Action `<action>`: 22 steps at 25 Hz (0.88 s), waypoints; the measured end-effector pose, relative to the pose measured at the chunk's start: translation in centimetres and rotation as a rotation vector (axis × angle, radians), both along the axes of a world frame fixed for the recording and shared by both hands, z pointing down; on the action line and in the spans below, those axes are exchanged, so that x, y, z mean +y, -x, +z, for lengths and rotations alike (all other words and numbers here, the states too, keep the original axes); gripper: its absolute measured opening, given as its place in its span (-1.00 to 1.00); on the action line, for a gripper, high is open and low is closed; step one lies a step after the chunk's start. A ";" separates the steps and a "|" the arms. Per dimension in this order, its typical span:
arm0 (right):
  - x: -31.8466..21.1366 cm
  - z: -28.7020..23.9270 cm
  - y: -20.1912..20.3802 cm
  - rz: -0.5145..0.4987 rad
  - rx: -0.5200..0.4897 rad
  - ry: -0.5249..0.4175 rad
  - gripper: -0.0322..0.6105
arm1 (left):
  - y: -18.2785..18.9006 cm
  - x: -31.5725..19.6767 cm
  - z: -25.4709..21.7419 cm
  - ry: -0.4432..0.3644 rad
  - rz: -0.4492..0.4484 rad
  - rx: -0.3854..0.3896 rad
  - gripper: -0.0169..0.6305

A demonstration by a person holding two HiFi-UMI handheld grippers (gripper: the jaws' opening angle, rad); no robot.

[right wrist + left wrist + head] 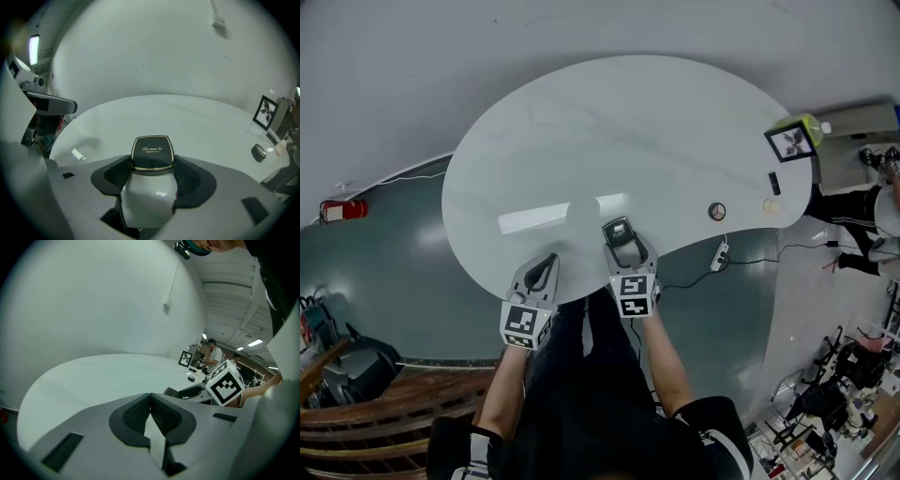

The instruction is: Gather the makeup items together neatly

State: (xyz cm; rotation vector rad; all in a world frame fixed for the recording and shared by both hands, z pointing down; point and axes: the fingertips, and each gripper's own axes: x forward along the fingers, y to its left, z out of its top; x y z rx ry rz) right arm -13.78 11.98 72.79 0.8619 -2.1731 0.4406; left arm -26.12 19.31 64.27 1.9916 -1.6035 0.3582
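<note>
My right gripper (620,232) (152,163) is shut on a black square powder compact (151,152) (619,228) with a gold rim, held just above the near part of the white oval table (581,122). My left gripper (546,267) (150,404) is shut with its pads touching and nothing between them, at the table's near edge, left of the right gripper. A small round black jar (717,212) (258,152), a cream-coloured item (771,206) (280,147) and a flat black item (774,183) lie at the table's far right. A small white tube (78,154) lies on the table to the left.
A framed picture (792,141) (266,112) (186,358) stands at the table's right end. A power strip (721,254) lies on the floor beside the table. People and shelves are in the background at the right.
</note>
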 end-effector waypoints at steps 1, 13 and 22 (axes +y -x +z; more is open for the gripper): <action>-0.3 -0.4 0.1 0.015 -0.008 -0.005 0.00 | 0.1 0.0 -0.1 0.000 0.000 -0.001 -0.90; -6.5 -4.8 4.3 0.074 -0.078 -0.072 0.00 | 1.8 -1.5 -1.6 -0.022 0.001 -0.018 -0.90; -12.0 -3.1 6.5 0.125 -0.070 -0.063 -0.01 | 3.6 -2.4 -1.2 -0.005 -0.002 -0.015 -0.90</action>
